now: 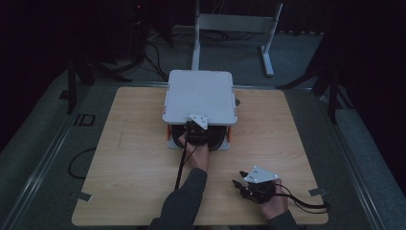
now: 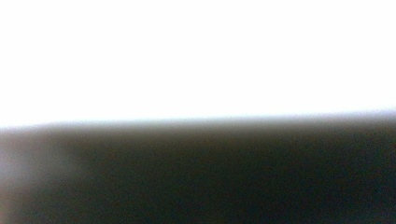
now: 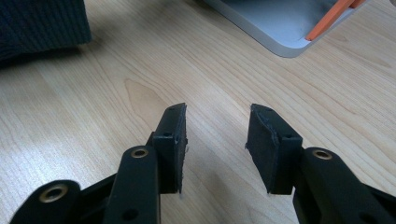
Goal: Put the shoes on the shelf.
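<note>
On pale woodgrain table [image 1: 129, 158]: right hand-held gripper [image 3: 215, 140] gaping, empty; left hand-held gripper [image 1: 195, 132] closed inside white flat-topped box [image 1: 200, 96].

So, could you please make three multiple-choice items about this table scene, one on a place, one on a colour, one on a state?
1. Where is the left gripper?
A. at the front opening of the white box
B. at the table's left edge
C. on the floor

2. What colour are the struts at the corners of the white box?
A. blue
B. green
C. orange

3. How do the jaws of the right gripper stand?
A. clamped on a cup
B. apart, with nothing between them
C. pressed together

Answers:
1 A, the high view shows it under the box's lid edge.
2 C, an orange strut is visible.
3 B, bare wooden table shows between the pads.
</note>
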### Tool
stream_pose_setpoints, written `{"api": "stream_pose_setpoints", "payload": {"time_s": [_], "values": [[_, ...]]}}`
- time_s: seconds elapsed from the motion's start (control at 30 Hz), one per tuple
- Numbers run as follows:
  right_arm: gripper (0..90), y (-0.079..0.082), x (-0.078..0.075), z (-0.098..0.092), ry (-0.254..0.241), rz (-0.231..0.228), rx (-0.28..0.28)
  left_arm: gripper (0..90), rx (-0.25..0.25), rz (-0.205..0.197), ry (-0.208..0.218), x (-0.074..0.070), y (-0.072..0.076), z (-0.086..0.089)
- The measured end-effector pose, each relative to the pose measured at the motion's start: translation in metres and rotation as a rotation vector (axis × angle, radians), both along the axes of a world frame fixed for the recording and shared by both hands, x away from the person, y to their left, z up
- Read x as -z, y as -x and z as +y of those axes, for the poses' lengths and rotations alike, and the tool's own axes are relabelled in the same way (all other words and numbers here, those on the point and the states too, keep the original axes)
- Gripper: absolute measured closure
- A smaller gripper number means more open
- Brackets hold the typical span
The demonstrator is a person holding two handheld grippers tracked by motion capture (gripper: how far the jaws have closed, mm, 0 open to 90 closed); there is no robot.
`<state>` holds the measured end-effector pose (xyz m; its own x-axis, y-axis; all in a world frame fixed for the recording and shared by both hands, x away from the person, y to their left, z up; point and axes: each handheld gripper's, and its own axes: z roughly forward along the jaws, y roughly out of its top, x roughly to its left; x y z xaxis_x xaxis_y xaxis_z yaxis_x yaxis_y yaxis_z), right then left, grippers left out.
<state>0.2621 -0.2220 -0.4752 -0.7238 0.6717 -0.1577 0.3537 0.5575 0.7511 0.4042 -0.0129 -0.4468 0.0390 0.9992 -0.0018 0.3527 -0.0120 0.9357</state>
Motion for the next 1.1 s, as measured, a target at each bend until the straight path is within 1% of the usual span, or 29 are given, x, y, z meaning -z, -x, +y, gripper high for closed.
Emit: {"api": "stream_pose_setpoints", "payload": {"time_s": [0.03,0.3,0.33,0.37,0.43,0.53,0.6,0.67,0.7,0.73,0.77,0.8,0.83,0.87,0.9,0.93,0.97,1.0,1.03,1.07,1.1], "values": [[56.8,0.000,0.000,0.000,0.000,-0.001,0.000,75.7,-0.010,-0.001,-0.002,0.000,-0.001,0.000],[56.9,0.000,-0.001,-0.001,-0.003,-0.004,0.000,75.5,-0.020,-0.010,-0.008,-0.002,-0.005,-0.002],[56.9,0.000,-0.001,-0.001,-0.003,-0.004,0.000,75.5,-0.020,-0.010,-0.008,-0.002,-0.005,-0.002],[56.9,0.000,-0.001,-0.001,-0.003,-0.005,0.001,75.5,-0.020,-0.007,-0.020,-0.002,-0.006,-0.003],[56.9,0.000,-0.001,-0.001,-0.004,-0.006,0.002,75.5,-0.022,-0.010,-0.021,-0.001,-0.007,-0.003],[56.9,0.000,-0.002,-0.002,-0.005,-0.006,0.005,75.0,-0.022,-0.003,-0.027,0.000,-0.007,-0.004],[56.8,0.000,-0.002,-0.002,-0.004,-0.007,0.003,71.7,-0.021,0.002,-0.025,0.001,-0.009,-0.003],[55.3,0.000,-0.002,-0.002,-0.003,-0.005,0.002,63.0,-0.017,0.003,-0.029,0.001,-0.009,-0.003],[54.2,0.000,-0.002,-0.002,-0.002,-0.003,0.001,61.5,-0.012,0.003,-0.045,0.002,-0.006,-0.002],[54.2,0.000,-0.002,-0.002,-0.002,-0.003,0.001,58.2,-0.012,0.003,-0.045,0.002,-0.006,-0.002],[53.7,0.000,-0.002,-0.002,-0.004,-0.003,-0.002,56.0,0.005,0.012,-0.044,0.003,-0.003,0.001],[53.7,0.000,-0.002,-0.002,-0.004,-0.003,-0.002,54.6,0.005,0.012,-0.044,0.003,-0.003,0.001],[53.4,0.001,-0.002,-0.003,-0.009,-0.003,0.003,53.5,0.018,0.024,-0.033,0.005,0.001,0.004],[53.4,0.001,-0.002,-0.003,-0.009,-0.003,0.003,50.6,0.018,0.024,-0.033,0.005,0.001,0.004],[52.8,0.001,-0.002,-0.003,-0.010,-0.001,0.003,49.9,0.051,0.047,-0.016,0.007,0.005,0.010],[52.8,0.001,-0.002,-0.003,-0.010,-0.001,0.003,49.1,0.051,0.047,-0.016,0.007,0.005,0.010],[52.6,0.000,-0.002,-0.003,-0.008,-0.002,0.001,48.7,0.069,0.056,-0.007,0.008,0.011,0.016],[52.6,0.000,-0.002,-0.003,-0.008,-0.002,0.001,48.5,0.069,0.056,-0.007,0.008,0.011,0.016],[52.2,0.000,-0.002,-0.004,-0.007,-0.003,0.002,47.6,0.118,0.061,-0.001,0.008,0.016,0.023],[52.2,0.000,-0.002,-0.004,-0.007,-0.003,0.002,47.2,0.118,0.061,-0.001,0.008,0.016,0.023],[52.1,0.000,-0.002,-0.004,-0.010,-0.002,0.003,47.1,0.171,0.062,0.010,0.006,0.021,0.031]]}}
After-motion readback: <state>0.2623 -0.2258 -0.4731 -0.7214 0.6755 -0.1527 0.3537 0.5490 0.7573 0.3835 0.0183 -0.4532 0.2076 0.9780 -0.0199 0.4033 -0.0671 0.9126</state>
